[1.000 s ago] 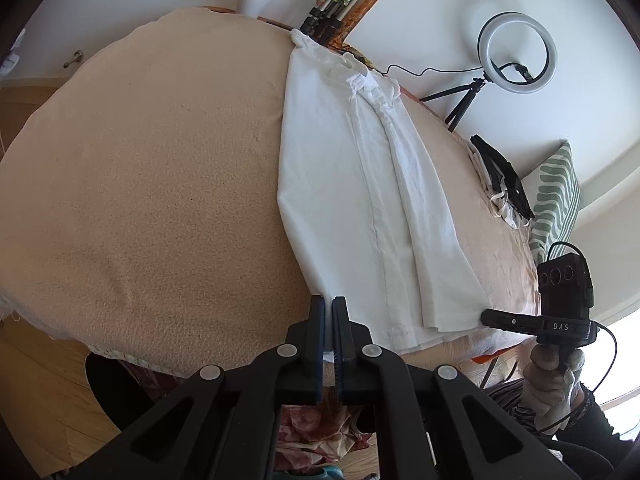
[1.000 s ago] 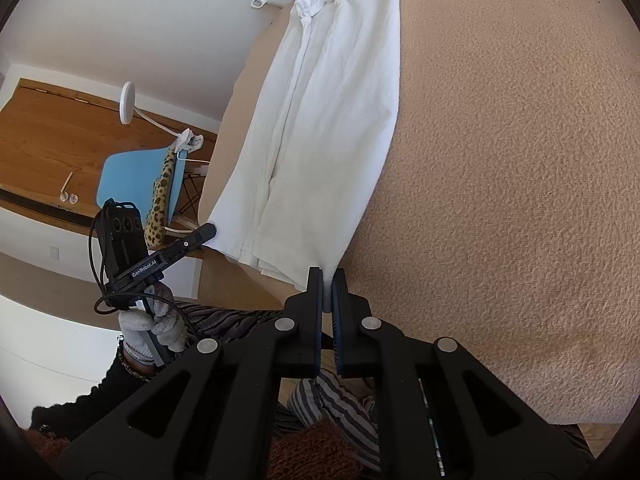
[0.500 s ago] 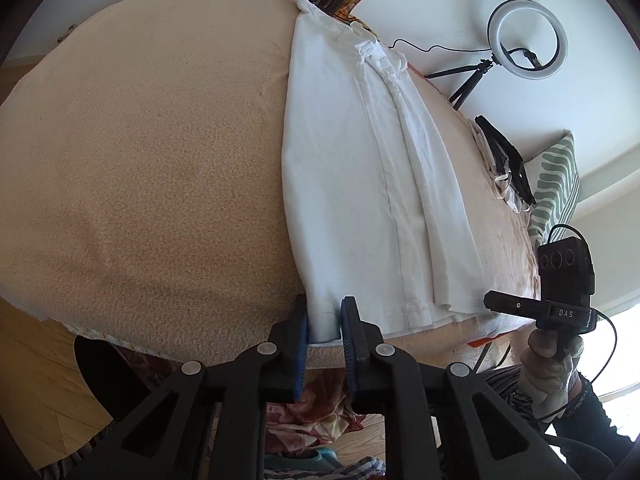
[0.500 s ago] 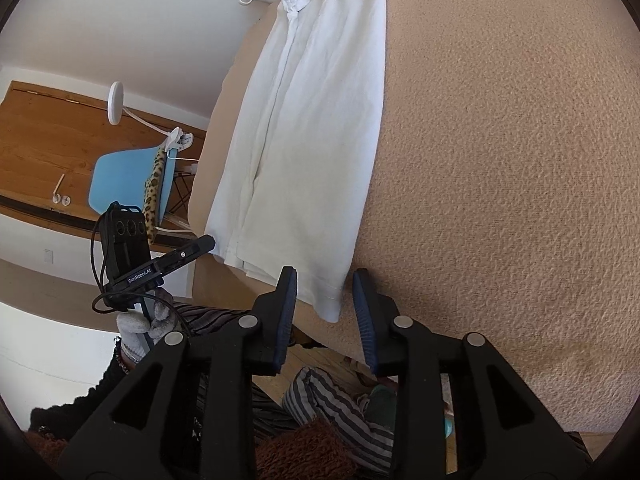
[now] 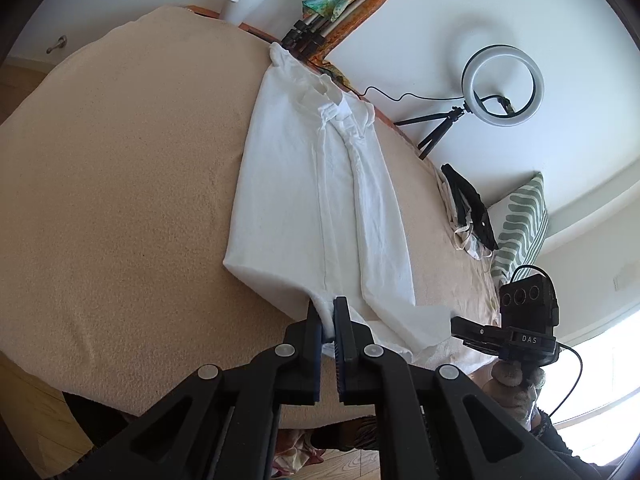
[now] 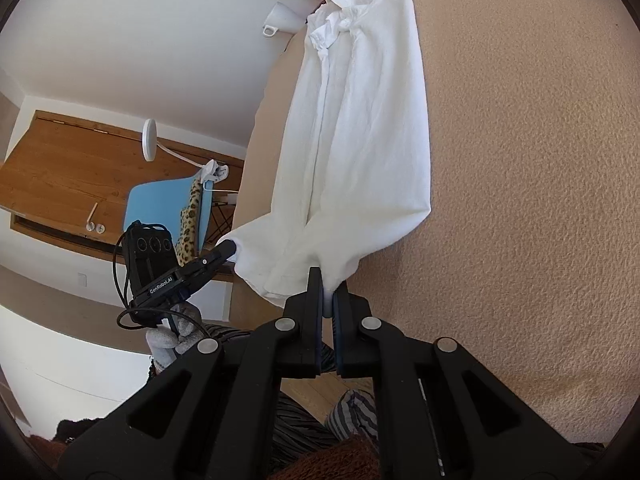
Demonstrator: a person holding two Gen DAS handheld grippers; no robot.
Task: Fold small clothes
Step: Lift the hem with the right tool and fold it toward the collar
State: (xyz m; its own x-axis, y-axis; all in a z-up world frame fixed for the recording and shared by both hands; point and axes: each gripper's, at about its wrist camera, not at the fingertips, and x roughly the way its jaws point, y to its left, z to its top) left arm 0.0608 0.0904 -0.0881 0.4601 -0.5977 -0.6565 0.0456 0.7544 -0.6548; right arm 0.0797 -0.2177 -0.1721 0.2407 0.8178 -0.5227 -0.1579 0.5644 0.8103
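A white collared shirt [image 5: 316,200], folded lengthwise, lies on the beige towel-covered table [image 5: 120,184], collar at the far end. My left gripper [image 5: 327,312] is shut on the shirt's near hem at one corner and lifts it off the table. My right gripper [image 6: 327,286] is shut on the other hem corner of the shirt [image 6: 360,132]. Each gripper shows in the other's view: the right one [image 5: 472,330] and the left one [image 6: 224,250]. The hem end is raised and bunched between them.
A white mug [image 5: 242,2] and a bundle of tripods [image 5: 316,30] stand at the table's far edge. A ring light [image 5: 502,84], dark and pale clothes [image 5: 468,208] and a striped pillow [image 5: 520,224] lie to the right. A blue chair [image 6: 160,204] stands beyond the table.
Both grippers opened around the shirt's near hem corners, then shut on them. The hem has lifted off the table and moved toward the collar.
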